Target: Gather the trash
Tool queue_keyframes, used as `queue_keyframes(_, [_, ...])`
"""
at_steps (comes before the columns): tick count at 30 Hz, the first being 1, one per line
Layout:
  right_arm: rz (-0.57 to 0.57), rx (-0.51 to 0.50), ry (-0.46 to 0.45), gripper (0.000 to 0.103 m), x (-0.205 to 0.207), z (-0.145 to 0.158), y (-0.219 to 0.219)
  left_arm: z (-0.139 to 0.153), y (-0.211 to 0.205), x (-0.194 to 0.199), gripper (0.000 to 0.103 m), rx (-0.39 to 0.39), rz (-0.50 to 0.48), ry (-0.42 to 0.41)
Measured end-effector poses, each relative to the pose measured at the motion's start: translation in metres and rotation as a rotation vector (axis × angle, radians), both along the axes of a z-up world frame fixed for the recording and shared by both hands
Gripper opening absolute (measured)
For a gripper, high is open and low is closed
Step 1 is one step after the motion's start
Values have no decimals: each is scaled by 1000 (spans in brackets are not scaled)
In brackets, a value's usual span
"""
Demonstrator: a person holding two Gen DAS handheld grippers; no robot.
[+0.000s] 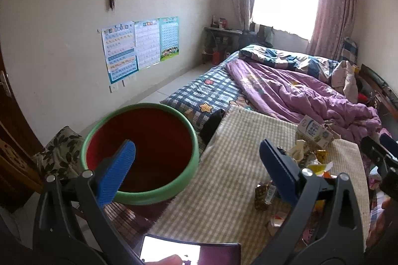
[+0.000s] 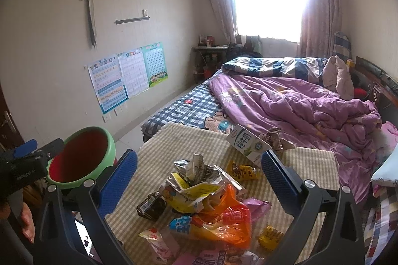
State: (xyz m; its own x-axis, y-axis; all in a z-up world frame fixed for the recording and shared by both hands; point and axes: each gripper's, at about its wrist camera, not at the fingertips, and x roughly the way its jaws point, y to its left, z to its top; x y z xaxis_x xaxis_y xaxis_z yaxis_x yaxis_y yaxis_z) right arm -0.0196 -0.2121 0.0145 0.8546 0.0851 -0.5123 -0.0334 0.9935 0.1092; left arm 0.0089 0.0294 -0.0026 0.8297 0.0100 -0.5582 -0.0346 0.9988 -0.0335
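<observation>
A pile of crumpled wrappers [image 2: 206, 192] lies on a checked cloth [image 2: 189, 140], with a white milk carton [image 2: 247, 144] and a crumpled brown paper [image 2: 276, 139] behind it. My right gripper [image 2: 199, 182] hangs open above the pile, nothing between its blue pads. A red bin with a green rim [image 1: 140, 153] stands left of the cloth. My left gripper [image 1: 197, 172] is open, its left pad over the bin's mouth. The carton [image 1: 314, 131] and some wrappers [image 1: 311, 160] show at the right of the left wrist view. The bin [image 2: 82, 158] appears at the left of the right wrist view.
A bed with a purple quilt [image 2: 293, 105] and a plaid sheet [image 2: 189, 108] stretches beyond the cloth. A phone [image 1: 191, 252] lies at the near edge. A patterned cushion [image 1: 59, 153] sits left of the bin. Posters [image 1: 139, 45] hang on the left wall.
</observation>
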Motion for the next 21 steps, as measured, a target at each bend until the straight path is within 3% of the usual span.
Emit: queue_keyframes(21, [-12,16,16,96,8,-7,-12,-7,-11,11,98,4,-17,42])
